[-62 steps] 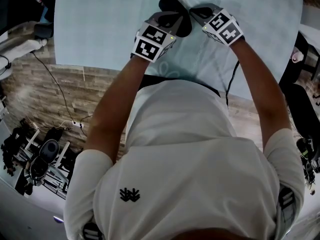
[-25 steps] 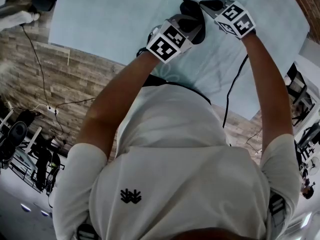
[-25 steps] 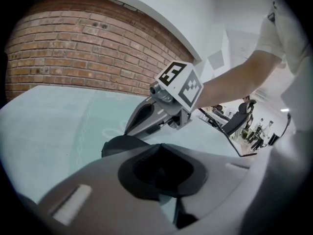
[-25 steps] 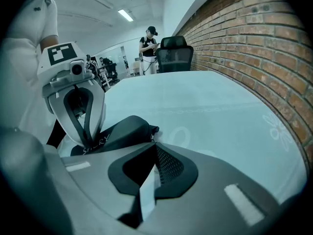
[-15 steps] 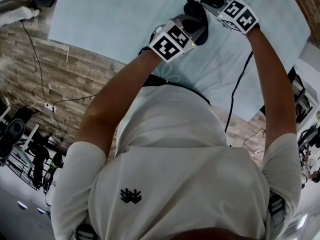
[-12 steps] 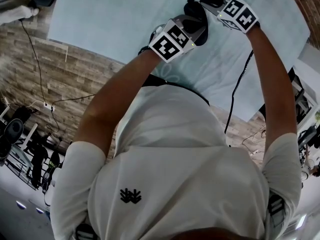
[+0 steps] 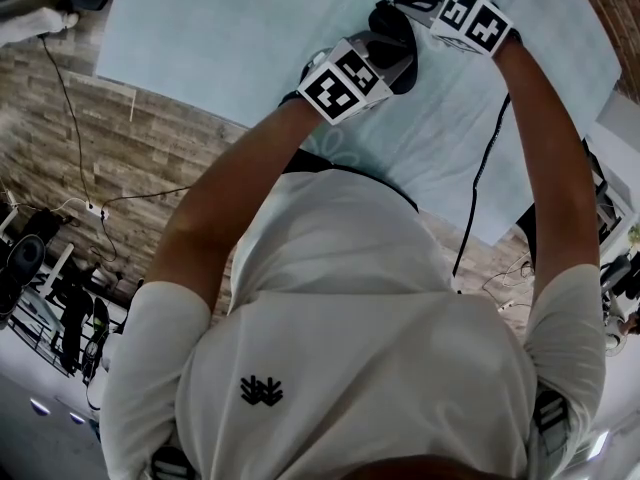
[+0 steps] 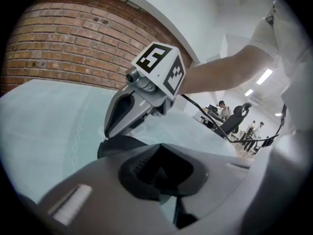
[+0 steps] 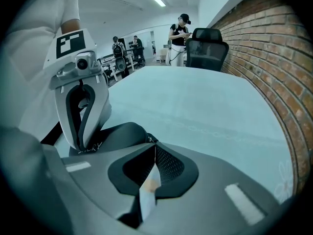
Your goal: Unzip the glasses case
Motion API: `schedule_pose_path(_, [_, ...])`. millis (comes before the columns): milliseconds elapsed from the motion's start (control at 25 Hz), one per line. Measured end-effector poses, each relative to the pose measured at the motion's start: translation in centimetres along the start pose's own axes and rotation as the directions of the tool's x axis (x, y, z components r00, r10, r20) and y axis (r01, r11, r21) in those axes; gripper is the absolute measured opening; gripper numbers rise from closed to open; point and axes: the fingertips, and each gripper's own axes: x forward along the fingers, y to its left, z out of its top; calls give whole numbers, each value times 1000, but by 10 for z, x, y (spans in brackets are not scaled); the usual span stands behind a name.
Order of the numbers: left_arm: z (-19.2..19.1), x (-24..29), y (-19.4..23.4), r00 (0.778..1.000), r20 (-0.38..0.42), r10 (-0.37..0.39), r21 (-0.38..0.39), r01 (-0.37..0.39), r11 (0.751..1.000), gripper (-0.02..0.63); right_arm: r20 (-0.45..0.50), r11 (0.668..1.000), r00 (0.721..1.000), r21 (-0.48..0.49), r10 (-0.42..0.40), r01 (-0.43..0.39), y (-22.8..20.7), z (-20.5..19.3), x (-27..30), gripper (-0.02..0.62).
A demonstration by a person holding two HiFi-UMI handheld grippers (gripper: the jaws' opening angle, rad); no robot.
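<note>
Head view, upper centre: the black glasses case [image 7: 398, 40] is seen above the pale table [image 7: 200, 38], its length running from the left gripper [image 7: 385, 56], clamped on its lower end, up to the right gripper [image 7: 408, 0], closed seemingly on the zipper pull [image 9: 149, 139].

Light is even, cool and bright enough. A ceiling strip [image 9: 157, 0] glares at 12 o'clock in the right gripper view. Shadows on the pale tablecloth [image 7: 230, 38] stay soft, and the black glasses case [image 7: 388, 18] loses detail. I see heavy fisheye bending, black corners in both gripper views, and a blurred foreground at 6 o'clock.
</note>
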Motion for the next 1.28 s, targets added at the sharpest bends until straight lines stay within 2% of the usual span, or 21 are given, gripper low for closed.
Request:
schedule_pose_path(160, [-1,-2,0,1000,-4,-4,-1,4,1000,55,-30,999,1000,-48,5,-6,2,5,4,6])
schedule_pose_path(280, [-1,-1,-2,1000,-6,-6,-5,6,1000,55,-31,999,1000,-48,0,-1,2,3,5,9])
schedule_pose_path(400, [-2,-1,-2,1000,-2,3,5,-3,1000,55,-11,999,1000,-23,-26,26,1,3,6,15])
schedule_pose_path(680, [-2,-3,-2,999,6,36,13,-37,999,55,22,980,985,105,-170,167,-9,-15,-8,14])
schedule_pose_path(880, [-3,-3,2,997,20,80,17,-80,997,57,5,941,958,193,-286,280,-1,-50,-31,12])
schedule_pose_path(1040, [1,-9,3,992,44,118,14,-119,993,57,-1,886,932,310,-363,346,24,-77,-46,7])
schedule_pose_path(1160, [5,-19,4,987,52,152,7,-152,988,57,2,840,913,391,-409,375,49,-92,-57,3])
schedule_pose_path(1280, [4,-31,3,981,59,186,-12,-186,983,57,10,812,905,446,-426,377,82,-103,-64,3])
